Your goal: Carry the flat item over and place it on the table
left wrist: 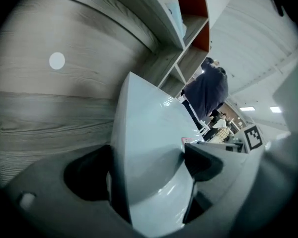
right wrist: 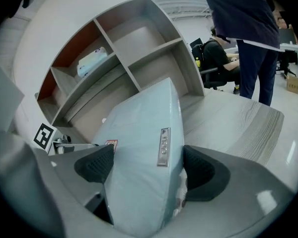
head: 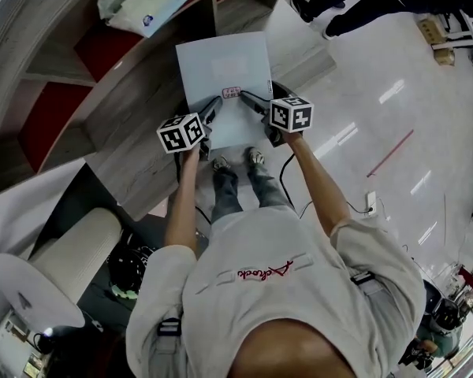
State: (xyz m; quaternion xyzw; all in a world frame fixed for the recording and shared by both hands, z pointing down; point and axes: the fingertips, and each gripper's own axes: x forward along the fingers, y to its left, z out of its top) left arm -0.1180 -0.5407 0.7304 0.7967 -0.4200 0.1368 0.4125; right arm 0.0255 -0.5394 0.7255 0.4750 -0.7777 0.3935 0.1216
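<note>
Flat item (head: 225, 73), pale blue, is clamped at its near edge by left tongs (left wrist: 146, 167) and right tongs (right wrist: 149, 166). Both are closed tight on it, side by side, with the rest sticking out ahead. Table (head: 130, 164) lies below and ahead of the tongs, shelf (head: 59, 93) beyond. Reads as end of carry, not yet placed; can't tell if it touches. Next: lower it level, then open both together.

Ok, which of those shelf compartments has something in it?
The red-backed compartment at upper left in the right gripper view: a white soft packet lies in it, while the others in view show nothing.
</note>
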